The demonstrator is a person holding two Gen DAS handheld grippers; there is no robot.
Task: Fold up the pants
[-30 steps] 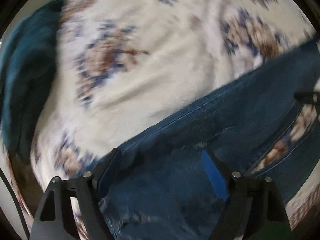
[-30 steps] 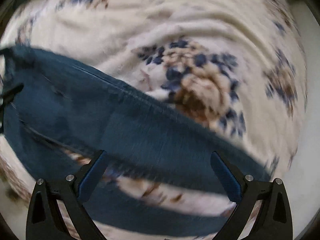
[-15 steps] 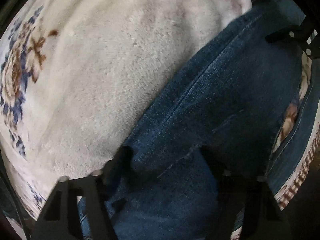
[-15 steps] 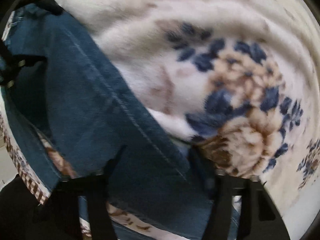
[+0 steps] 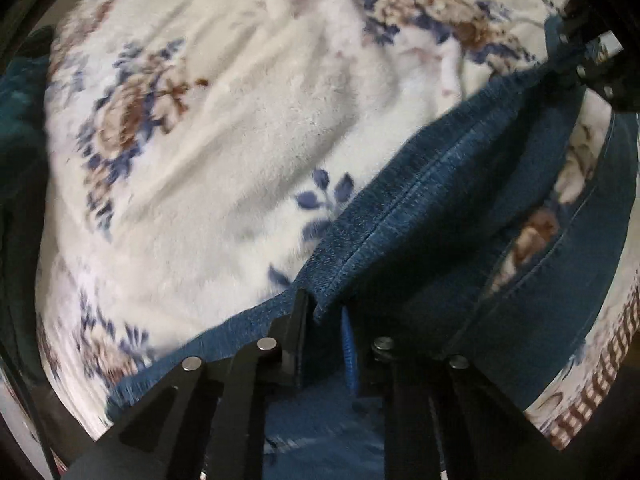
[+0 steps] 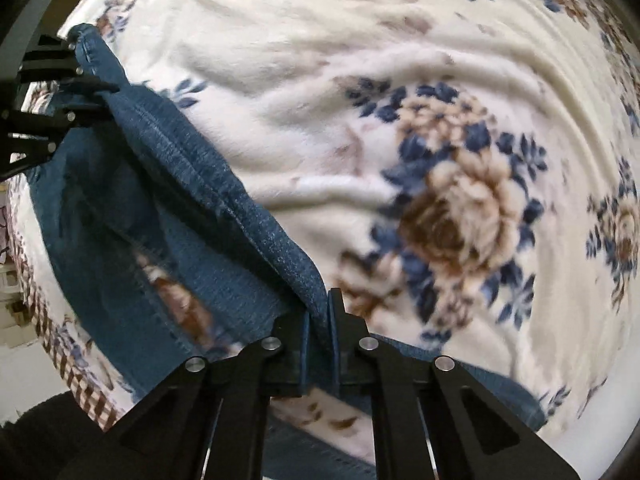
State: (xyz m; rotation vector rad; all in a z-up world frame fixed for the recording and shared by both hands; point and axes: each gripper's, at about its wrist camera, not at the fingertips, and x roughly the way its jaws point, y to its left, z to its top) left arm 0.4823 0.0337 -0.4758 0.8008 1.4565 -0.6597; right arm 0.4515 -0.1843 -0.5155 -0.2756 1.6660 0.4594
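Dark blue denim pants (image 5: 452, 216) hang stretched between my two grippers above a cream floral blanket (image 5: 224, 152). My left gripper (image 5: 325, 312) is shut on one end of the pants' seamed edge. My right gripper (image 6: 319, 312) is shut on the other end of the same edge of the pants (image 6: 208, 200). The right gripper shows at the upper right of the left wrist view (image 5: 588, 68), and the left gripper shows at the upper left of the right wrist view (image 6: 76, 88). The rest of the pants sags below the taut edge.
The blanket (image 6: 400, 100) has blue and brown flower prints and a brown checked border (image 6: 44, 312). A dark teal cloth (image 5: 20, 120) lies at the blanket's left edge. Pale floor (image 6: 24, 368) shows beyond the border.
Both grippers have closed from wide open onto the pants' edge and lifted it, so the fabric now hangs taut between them.
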